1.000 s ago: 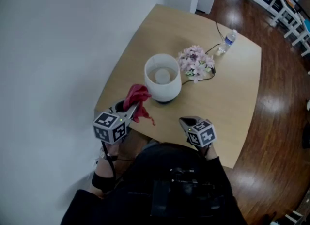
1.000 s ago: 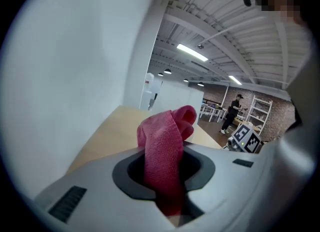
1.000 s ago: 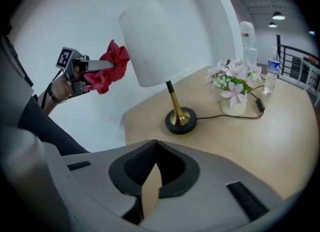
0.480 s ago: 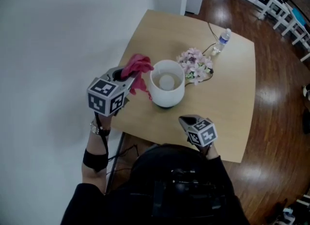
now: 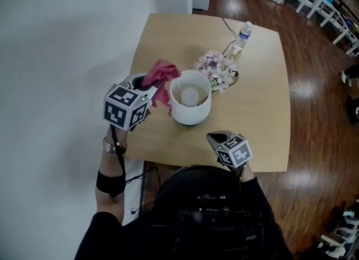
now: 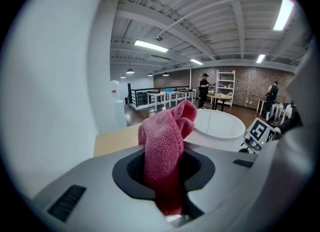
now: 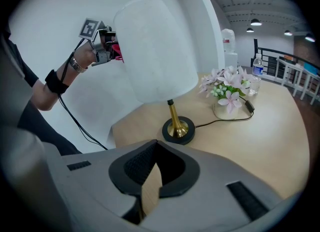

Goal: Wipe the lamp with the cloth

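Clamping the pink cloth (image 5: 162, 76), left claw (image 5: 144, 86) hovers just beside the rim of the lamp (image 5: 190, 97), which stands mid-worktop (image 5: 258, 107). Right claw (image 5: 215, 139) clenched, empty, well apart from it. Risk: sideways wiping pressure tips the unbraced lamp toward the flowers (image 5: 214, 65).

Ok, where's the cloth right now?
In the head view the cloth is left of centre, clamped in the left gripper and held at the left rim of the lamp shade, above the table.
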### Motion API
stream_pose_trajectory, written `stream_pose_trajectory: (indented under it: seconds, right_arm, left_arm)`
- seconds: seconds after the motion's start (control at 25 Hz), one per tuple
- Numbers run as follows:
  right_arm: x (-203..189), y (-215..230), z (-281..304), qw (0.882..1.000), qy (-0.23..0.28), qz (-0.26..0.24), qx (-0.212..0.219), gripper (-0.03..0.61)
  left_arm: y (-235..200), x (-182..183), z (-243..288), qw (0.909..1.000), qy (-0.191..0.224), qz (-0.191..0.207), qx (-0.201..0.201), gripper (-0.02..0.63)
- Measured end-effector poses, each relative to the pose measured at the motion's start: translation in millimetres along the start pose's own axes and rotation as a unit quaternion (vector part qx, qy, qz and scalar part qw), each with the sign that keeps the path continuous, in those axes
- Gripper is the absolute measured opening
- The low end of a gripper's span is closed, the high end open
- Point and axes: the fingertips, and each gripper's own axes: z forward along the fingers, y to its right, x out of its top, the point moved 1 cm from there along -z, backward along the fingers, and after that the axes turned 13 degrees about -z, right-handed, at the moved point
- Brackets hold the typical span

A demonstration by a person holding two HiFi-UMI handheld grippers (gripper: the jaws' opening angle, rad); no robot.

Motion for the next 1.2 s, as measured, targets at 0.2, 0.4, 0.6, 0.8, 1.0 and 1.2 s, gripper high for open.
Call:
stream_pose_trajectory:
  seconds: [0.2,0.4,0.6,0.8,1.0,1.2]
  right_arm:
    - [3.4,1.9,2.0,1.000,-0.001,0.004,-0.011,0.005]
    - [3.3,3.6,1.9,1.000,-0.003,0.008,-0.015,0.005]
    - [3.8,7.6,8.1,1.000,-0.008,0.009,-0.010,0.005]
    - [-1.0,12.0,14.7,1.000,-0.017,0.009,-0.003,0.005]
    - [-5.5,13.5,16.6,1.000,-0.026,0.006,0.002,0.005]
    - [-6.6,15.1,18.6,0.999,-0.031,0.003,0.010,0.005]
  left_arm:
    - [1.5,-10.6,13.3,0.9991,-0.020,0.031,-0.021,0.089]
    - [10.9,-25.3,19.7,0.9977,-0.036,0.041,-0.040,0.090]
    - [5.9,-46.0,31.6,0.9965,-0.060,0.041,-0.041,0.089]
    - [-2.8,-76.8,46.9,0.9943,-0.095,0.036,-0.034,0.091]
    - [-15.5,-111.1,55.6,0.9898,-0.138,0.034,-0.012,0.091]
    - [-28.4,-129.5,48.6,0.9872,-0.155,0.028,0.021,0.091]
